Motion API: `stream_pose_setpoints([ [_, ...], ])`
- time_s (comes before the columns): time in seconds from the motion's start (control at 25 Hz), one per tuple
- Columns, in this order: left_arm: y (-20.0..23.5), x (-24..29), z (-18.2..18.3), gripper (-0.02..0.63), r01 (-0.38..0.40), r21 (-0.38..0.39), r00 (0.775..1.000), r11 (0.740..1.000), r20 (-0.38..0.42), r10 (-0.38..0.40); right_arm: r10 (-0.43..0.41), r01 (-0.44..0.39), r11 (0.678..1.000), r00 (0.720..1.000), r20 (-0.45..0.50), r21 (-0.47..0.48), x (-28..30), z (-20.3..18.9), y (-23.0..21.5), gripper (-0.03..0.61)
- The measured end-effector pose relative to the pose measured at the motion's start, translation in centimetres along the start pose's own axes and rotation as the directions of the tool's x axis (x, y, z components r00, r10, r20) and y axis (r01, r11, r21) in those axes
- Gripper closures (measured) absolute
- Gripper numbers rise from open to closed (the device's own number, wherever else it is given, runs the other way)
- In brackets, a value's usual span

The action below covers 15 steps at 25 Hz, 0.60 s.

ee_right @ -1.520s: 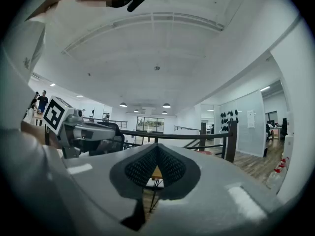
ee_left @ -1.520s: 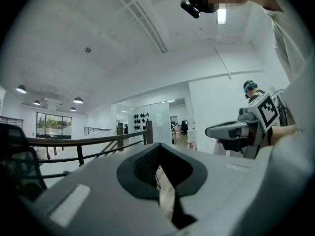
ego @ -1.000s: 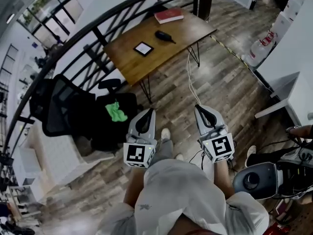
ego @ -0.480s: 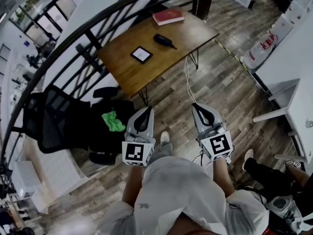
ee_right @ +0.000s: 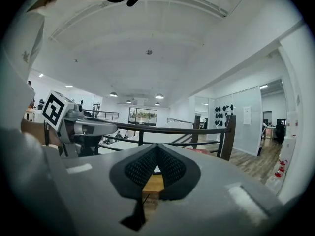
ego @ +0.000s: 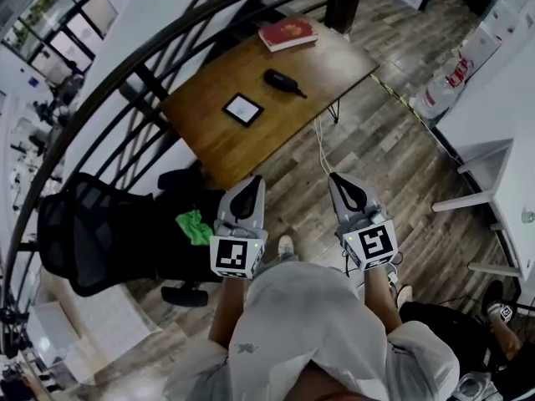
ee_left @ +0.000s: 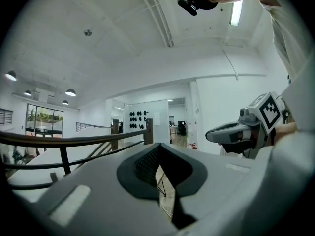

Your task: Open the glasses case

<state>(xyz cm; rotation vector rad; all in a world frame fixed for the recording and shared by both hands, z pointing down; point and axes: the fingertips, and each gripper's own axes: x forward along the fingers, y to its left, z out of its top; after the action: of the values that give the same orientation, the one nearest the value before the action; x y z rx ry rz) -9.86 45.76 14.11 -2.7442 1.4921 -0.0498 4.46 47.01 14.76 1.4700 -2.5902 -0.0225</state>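
Glasses case (ego: 281,81) is seen lying on the far table (ego: 330,57), well apart from the left gripper (ego: 253,182) and right gripper (ego: 338,180), which are held side by side near the body, pointed roughly level toward the table, each with jaws pressed together and nothing between them.

I hold my left gripper (ego: 251,182) and right gripper (ego: 338,179) side by side over the wood floor, jaws together, short of the wooden table (ego: 209,144). On it the black glasses case (ego: 282,81) lies closed near the middle, between a red book (ego: 287,33) at the far corner and a white-framed tablet (ego: 242,108).
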Motion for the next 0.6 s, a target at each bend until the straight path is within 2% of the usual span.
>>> stream_pose_setpoints([
  [0.6,5.7,8.0,-1.2,0.594,0.043,0.002,0.999,0.999,-0.032,-0.043,-0.041,0.041,0.999,0.999,-0.013,0.010,8.9,0.0,-4.2,0.574],
])
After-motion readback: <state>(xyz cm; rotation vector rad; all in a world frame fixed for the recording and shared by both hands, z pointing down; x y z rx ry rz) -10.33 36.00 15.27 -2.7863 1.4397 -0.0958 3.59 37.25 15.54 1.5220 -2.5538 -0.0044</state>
